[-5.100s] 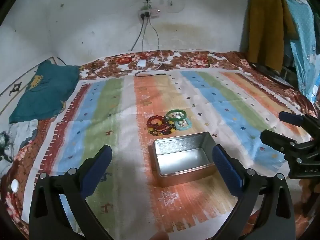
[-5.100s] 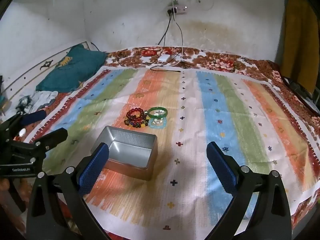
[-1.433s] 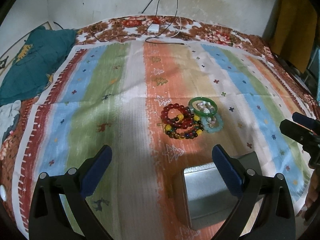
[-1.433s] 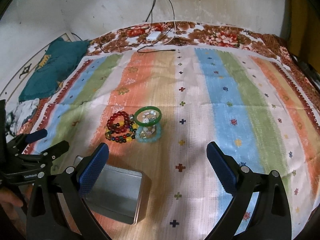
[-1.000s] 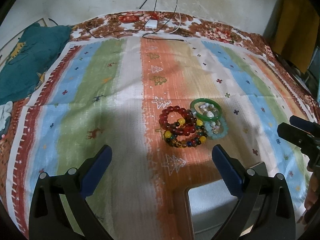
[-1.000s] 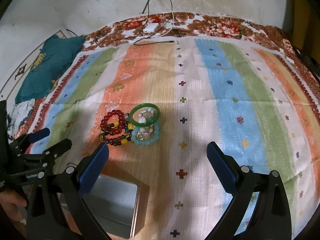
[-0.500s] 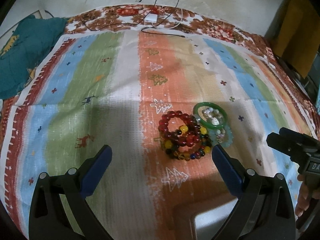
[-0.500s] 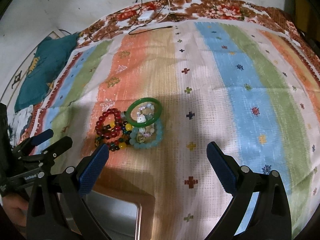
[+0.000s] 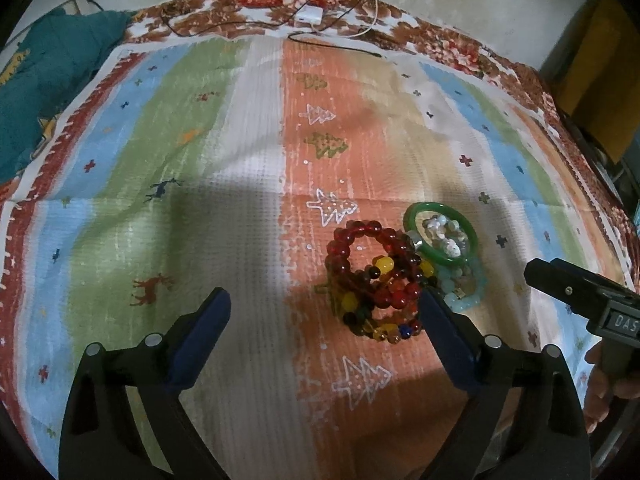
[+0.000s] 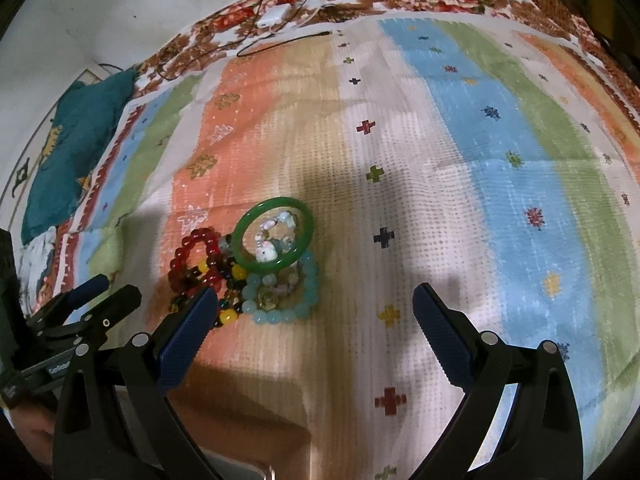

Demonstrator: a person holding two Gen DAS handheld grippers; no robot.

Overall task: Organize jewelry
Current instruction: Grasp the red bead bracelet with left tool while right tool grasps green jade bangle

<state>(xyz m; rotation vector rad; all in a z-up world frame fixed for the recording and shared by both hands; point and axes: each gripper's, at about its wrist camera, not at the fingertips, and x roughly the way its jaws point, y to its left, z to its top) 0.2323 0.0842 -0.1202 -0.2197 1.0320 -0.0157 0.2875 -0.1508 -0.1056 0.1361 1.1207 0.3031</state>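
A pile of bracelets lies on the striped cloth: a red bead bracelet (image 9: 352, 240) (image 10: 188, 252), a multicoloured bead bracelet (image 9: 380, 320) (image 10: 230, 312), a green bangle (image 9: 440, 232) (image 10: 274, 240) with a pale bead bracelet inside it, and a light-blue bead bracelet (image 9: 468, 294) (image 10: 288, 312). My left gripper (image 9: 324, 336) is open and empty just before the pile, its right finger beside the beads. My right gripper (image 10: 316, 332) is open and empty, the pile by its left finger. The tin is nearly out of view below the grippers.
The striped cloth (image 9: 200, 160) covers a bed. A teal cushion (image 9: 36, 80) (image 10: 76, 148) lies at the far left. A white charger (image 9: 309, 14) and cables lie at the back edge. A tin corner (image 10: 264, 472) shows at the bottom.
Both grippers have moved forward and down toward the bracelet pile, which now looms larger. The tin has slid out of the bottom of both views. Both stay open.
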